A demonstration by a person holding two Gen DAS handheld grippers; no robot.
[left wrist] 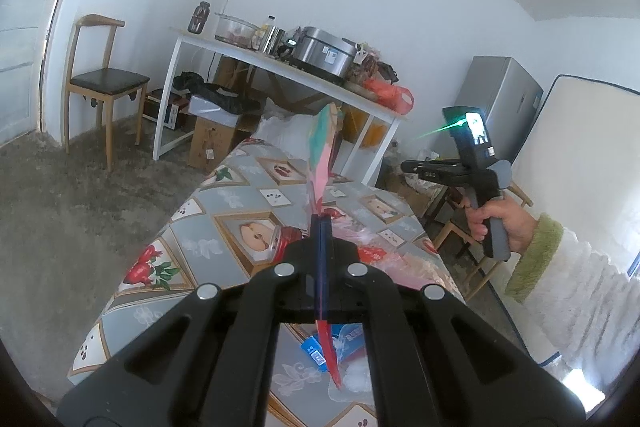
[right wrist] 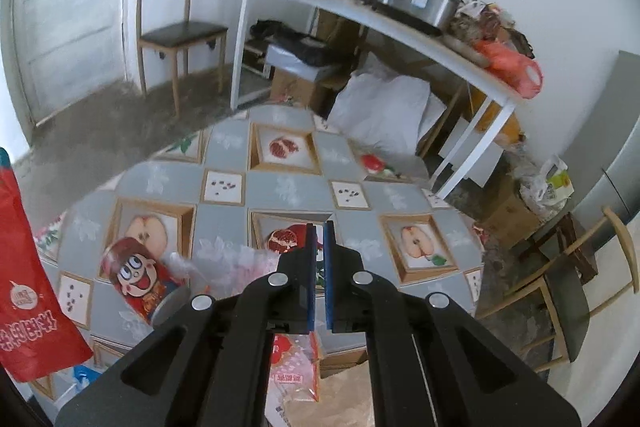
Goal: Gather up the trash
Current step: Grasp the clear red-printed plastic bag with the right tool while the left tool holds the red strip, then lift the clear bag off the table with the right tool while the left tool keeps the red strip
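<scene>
My left gripper (left wrist: 322, 223) is shut on a red snack wrapper (left wrist: 321, 155), seen edge-on, held above the table with the fruit-pattern cloth (left wrist: 236, 223). The same red wrapper (right wrist: 24, 291) hangs at the left edge of the right wrist view. My right gripper (right wrist: 319, 227) is empty, its jaws a narrow gap apart, above the table (right wrist: 288, 187); it also shows in the left wrist view (left wrist: 408, 166), held up at the right. On the table lie a red cartoon-face can (right wrist: 140, 275), a clear plastic bag (right wrist: 236, 259), a pink-printed wrapper (right wrist: 296, 367) and a blue packet (left wrist: 340, 345).
A white side table (right wrist: 400, 23) with a cooker, jars and an orange bag stands behind. A wooden chair (right wrist: 176, 31) is by the door, another chair (right wrist: 568, 291) at the right. Boxes and white sacks (right wrist: 380, 107) sit on the floor. A grey fridge (left wrist: 500, 103) is at the far right.
</scene>
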